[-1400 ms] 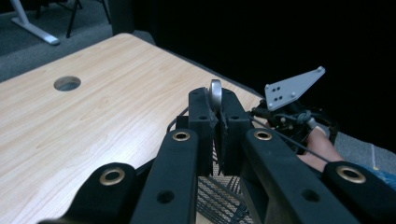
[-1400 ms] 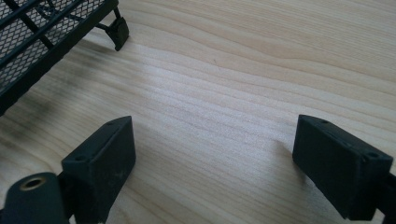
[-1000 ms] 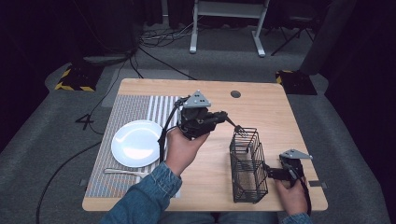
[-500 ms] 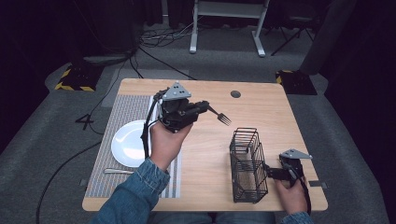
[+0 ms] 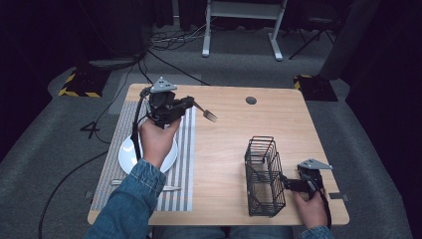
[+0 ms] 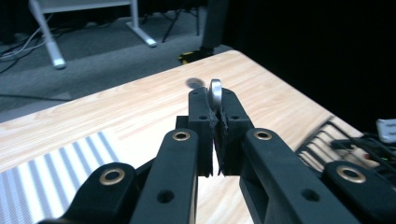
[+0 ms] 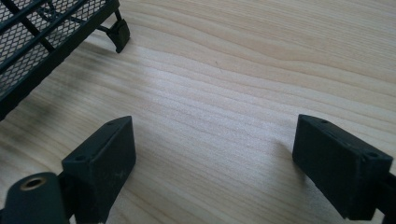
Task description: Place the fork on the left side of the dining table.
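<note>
- Dark flooring with cables surrounds a light wooden bench (image 5: 234, 149); a round grommet hole (image 5: 251, 100) sits near its far edge.
- Left hand-held gripper (image 5: 186, 103) is raised over the far left part of the bench, above a striped placemat (image 5: 185, 164).
- Its jaws are clamped tight on the handle of a metal fork (image 5: 205, 113), whose tines point toward the middle of the bench. In the left gripper view the handle end of the fork (image 6: 215, 91) stands up between the closed jaws.
- A white plate (image 5: 130, 154) lies on the placemat, partly under the left hand (image 5: 157, 139).
- A piece of cutlery (image 5: 169, 187) lies on the placemat near the near edge; its type is unclear.
- A black wire basket (image 5: 263, 174) stands upright toward the near right corner.
- Right hand-held gripper (image 5: 287, 183) rests low just beside the basket's right side. Its jaws stand wide apart, empty, over bare wood; the basket's foot (image 7: 120, 31) shows in the right gripper view.
</note>
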Motion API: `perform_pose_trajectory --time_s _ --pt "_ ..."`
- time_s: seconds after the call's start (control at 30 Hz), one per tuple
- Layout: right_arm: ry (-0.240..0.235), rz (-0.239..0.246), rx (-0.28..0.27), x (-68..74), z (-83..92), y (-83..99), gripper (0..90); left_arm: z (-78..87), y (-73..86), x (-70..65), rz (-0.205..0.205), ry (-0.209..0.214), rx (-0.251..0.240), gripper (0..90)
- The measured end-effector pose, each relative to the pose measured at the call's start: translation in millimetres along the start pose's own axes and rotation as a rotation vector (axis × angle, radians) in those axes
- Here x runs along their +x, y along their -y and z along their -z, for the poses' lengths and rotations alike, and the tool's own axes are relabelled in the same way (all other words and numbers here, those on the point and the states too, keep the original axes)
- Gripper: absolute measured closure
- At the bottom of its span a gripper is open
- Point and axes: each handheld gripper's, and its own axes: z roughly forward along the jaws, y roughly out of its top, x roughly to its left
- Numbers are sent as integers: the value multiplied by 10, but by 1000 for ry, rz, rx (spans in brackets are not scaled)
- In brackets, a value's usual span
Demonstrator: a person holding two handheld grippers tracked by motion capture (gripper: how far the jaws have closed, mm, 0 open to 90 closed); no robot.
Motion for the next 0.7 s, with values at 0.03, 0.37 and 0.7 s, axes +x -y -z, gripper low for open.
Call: perform_pose_trajectory --time_s 0.03,0.37,0.7 --pt "0 0 0 0 0 0 133 2 3 47 8 -9 2 865" --pt "1 0 0 3 3 1 137 47 48 503 82 -106 14 865" --pt "1 -2 0 5 4 1 138 64 90 885 153 -180 49 865"
